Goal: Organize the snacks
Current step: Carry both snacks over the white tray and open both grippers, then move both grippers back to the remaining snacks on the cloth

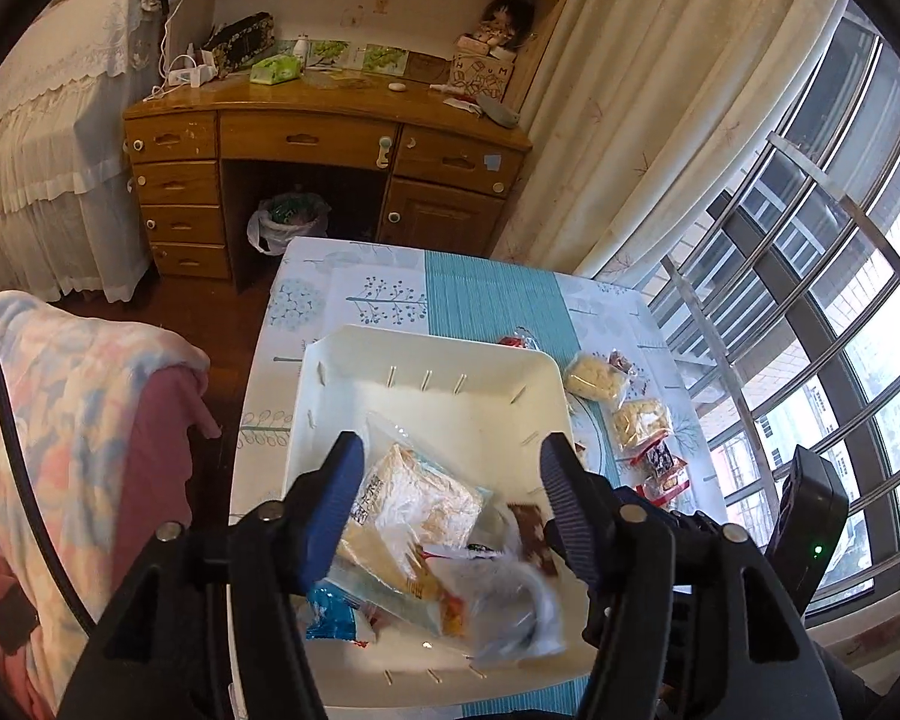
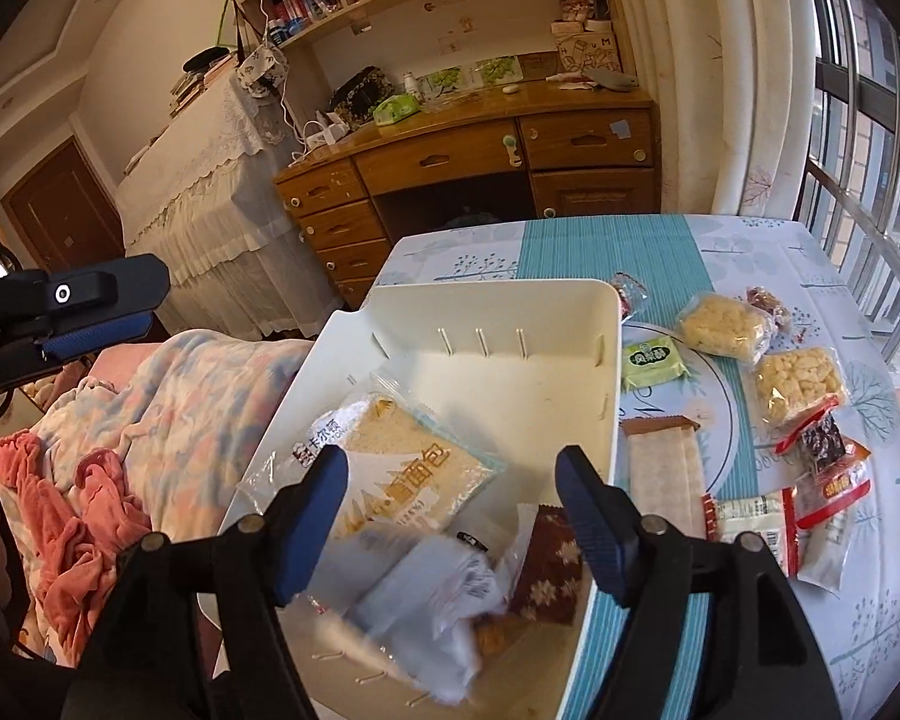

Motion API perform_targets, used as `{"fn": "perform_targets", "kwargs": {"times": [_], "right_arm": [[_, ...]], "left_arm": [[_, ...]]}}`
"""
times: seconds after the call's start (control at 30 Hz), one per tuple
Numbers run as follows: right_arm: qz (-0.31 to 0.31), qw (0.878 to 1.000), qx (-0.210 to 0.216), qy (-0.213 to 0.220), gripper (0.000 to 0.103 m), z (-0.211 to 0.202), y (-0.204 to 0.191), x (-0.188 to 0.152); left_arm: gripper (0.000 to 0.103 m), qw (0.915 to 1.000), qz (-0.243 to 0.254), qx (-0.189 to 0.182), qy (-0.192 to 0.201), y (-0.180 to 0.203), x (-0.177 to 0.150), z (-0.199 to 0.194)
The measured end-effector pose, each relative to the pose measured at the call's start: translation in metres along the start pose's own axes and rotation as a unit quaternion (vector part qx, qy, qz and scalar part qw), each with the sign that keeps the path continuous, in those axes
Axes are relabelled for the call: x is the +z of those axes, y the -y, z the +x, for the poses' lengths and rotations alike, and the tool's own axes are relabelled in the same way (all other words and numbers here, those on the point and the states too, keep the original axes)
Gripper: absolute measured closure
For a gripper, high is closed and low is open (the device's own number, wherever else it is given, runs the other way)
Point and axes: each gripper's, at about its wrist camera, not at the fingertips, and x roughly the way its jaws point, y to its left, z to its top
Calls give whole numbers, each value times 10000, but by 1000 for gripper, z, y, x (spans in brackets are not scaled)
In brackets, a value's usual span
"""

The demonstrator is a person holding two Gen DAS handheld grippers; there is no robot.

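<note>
A white plastic bin (image 1: 450, 360) (image 2: 510, 306) stands on the table. In it lie a bread pack (image 1: 414, 495) (image 2: 402, 456), a brown patterned pack (image 2: 549, 570), a blurred clear white pack (image 2: 432, 606) (image 1: 510, 606) and a blue pack (image 1: 336, 612). My left gripper (image 1: 456, 498) is open above the bin and holds nothing. My right gripper (image 2: 456, 516) is open above the bin's near end, over the blurred pack. Loose snacks lie on the table right of the bin: two yellow puffed-rice packs (image 2: 726, 324) (image 2: 798, 384), a green pack (image 2: 654, 363), a long pale wafer pack (image 2: 666, 474) and red-edged packs (image 2: 828, 480).
The table (image 2: 750, 246) has a patterned cloth with a teal strip. A bed with a pink and blue blanket (image 2: 162, 396) lies to the left. A wooden desk (image 1: 324, 132) stands behind. Curtains and a barred window (image 1: 822, 276) are at the right.
</note>
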Motion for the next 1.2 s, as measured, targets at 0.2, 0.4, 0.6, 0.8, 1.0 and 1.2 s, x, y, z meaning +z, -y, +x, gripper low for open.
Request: {"fn": "perform_targets", "kwargs": {"times": [0.2, 0.4, 0.6, 0.8, 1.0, 1.2], "right_arm": [[35, 9999, -42, 138, 30, -13, 11, 4], [-64, 9996, -57, 278, 30, -28, 23, 10], [-229, 9993, -107, 283, 30, -41, 41, 16], [-368, 9988, -150, 294, 30, -57, 69, 20], [-441, 9985, -227, 252, 30, -70, 101, 20], [-466, 9984, -284, 162, 30, -75, 131, 14]], "left_arm": [[33, 10000, 8, -29, 19, 10, -2, -3], [26, 10000, -45, -29, 40, 26, -1, -4], [25, 10000, -81, 39, 13, 50, -1, -2], [22, 9999, -151, 8, 43, 79, -4, 3], [22, 9997, -228, -73, -26, 112, -12, 15], [22, 9992, -347, -44, -217, 139, -23, 34]]}}
